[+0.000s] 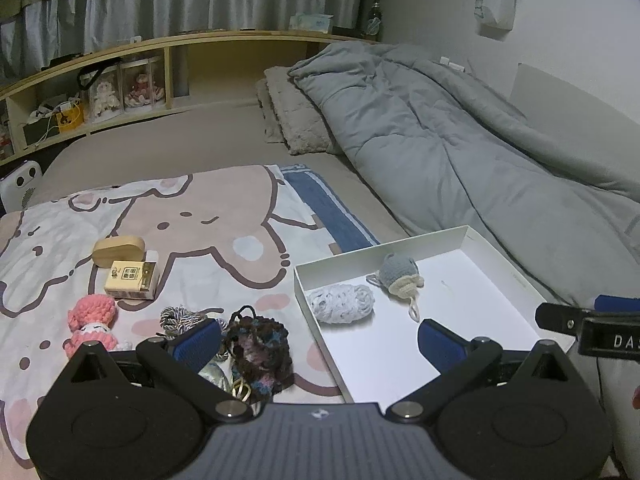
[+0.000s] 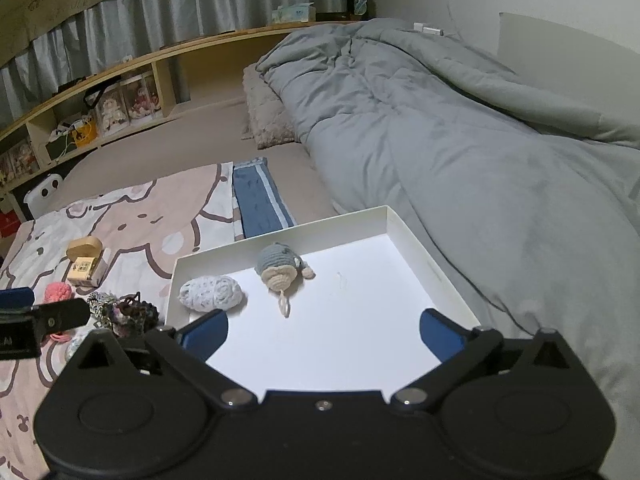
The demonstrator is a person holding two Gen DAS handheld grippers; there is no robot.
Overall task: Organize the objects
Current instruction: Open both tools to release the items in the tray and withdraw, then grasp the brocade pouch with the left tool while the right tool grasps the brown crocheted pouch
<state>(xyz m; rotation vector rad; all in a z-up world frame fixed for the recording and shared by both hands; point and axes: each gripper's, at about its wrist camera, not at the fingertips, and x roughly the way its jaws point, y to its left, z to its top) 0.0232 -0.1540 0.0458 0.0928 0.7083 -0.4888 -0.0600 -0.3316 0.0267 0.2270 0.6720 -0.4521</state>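
Both fisheye cameras sit just behind their own 2 fingers, looking forward and slightly down across the bed toward the shelf headboard (image 1: 168,46).

The left view hangs low and close over the cartoon-print blanket (image 1: 208,208); the white box (image 1: 472,236) lies ahead to its right, and the other tool's tip enters at its right edge.

The right view hovers directly above the white box (image 2: 384,216), with the grey duvet (image 2: 460,128) to its right.

Both views share the box, blanket, duvet and headboard.
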